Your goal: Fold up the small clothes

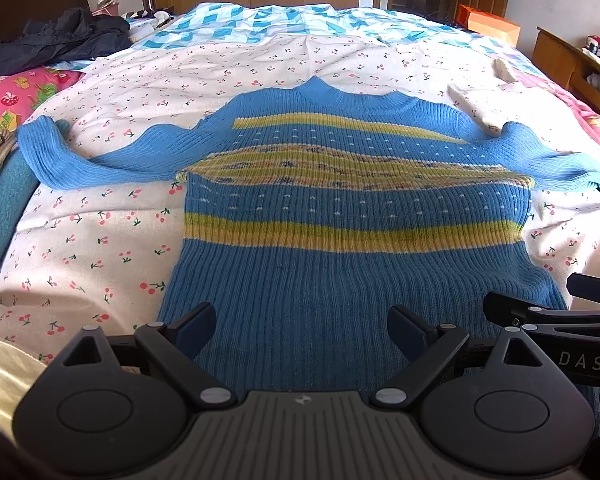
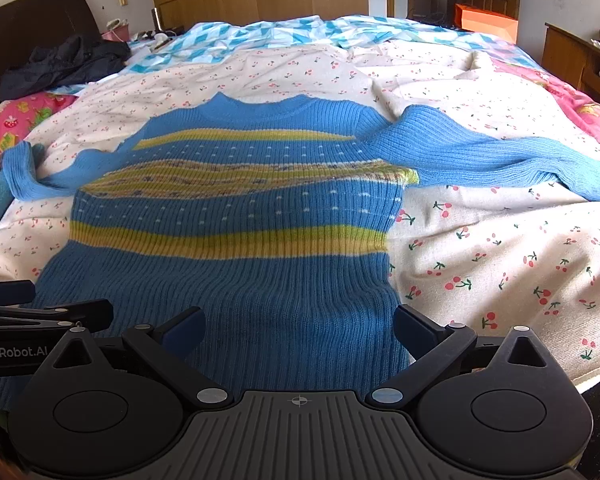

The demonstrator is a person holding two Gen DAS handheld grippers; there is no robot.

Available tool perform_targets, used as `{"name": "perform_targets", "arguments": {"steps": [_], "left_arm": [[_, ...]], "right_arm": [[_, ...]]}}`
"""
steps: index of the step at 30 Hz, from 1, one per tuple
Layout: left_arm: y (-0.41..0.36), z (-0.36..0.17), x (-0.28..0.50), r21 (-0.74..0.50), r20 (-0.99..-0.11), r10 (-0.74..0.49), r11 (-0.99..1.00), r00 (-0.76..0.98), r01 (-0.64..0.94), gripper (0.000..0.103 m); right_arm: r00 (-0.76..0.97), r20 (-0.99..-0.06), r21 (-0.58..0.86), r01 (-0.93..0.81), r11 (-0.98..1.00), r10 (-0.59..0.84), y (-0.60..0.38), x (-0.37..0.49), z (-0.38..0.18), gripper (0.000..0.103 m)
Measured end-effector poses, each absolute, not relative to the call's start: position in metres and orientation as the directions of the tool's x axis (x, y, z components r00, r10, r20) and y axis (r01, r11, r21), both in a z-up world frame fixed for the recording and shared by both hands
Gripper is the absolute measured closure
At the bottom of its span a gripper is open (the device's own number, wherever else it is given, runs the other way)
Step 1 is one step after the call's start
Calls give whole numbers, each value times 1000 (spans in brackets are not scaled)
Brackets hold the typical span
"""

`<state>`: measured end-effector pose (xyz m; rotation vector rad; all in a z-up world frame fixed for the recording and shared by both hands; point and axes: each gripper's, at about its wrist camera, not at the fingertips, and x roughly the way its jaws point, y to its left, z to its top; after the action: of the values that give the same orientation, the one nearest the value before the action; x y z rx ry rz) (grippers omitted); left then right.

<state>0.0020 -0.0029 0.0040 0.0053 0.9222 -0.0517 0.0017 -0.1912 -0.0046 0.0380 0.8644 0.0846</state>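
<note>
A small blue ribbed sweater point(image 1: 340, 208) with yellow stripes lies flat on the bed, collar far, hem near, both sleeves spread out sideways. It also shows in the right wrist view point(image 2: 236, 208). My left gripper point(image 1: 300, 332) is open and empty above the hem's left half. My right gripper point(image 2: 300, 332) is open and empty above the hem's right half. The right gripper shows at the right edge of the left wrist view point(image 1: 548, 320); the left gripper shows at the left edge of the right wrist view point(image 2: 40, 320).
The bed is covered by a cherry-print sheet point(image 1: 100, 248) with a blue-white quilt point(image 1: 260, 20) at the far end. A dark jacket point(image 1: 60, 40) lies far left by the headboard. An orange box point(image 1: 488, 22) and wooden shelf point(image 1: 572, 56) stand at the far right.
</note>
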Motion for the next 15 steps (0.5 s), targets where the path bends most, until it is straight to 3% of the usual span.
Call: {"name": "perform_targets", "arguments": {"steps": [15], "left_arm": [[-30,21,37,6,-760,-56,996,647,94,7]], "right_arm": [[707,-705,88,10,996,55,-216,25,9,2]]}}
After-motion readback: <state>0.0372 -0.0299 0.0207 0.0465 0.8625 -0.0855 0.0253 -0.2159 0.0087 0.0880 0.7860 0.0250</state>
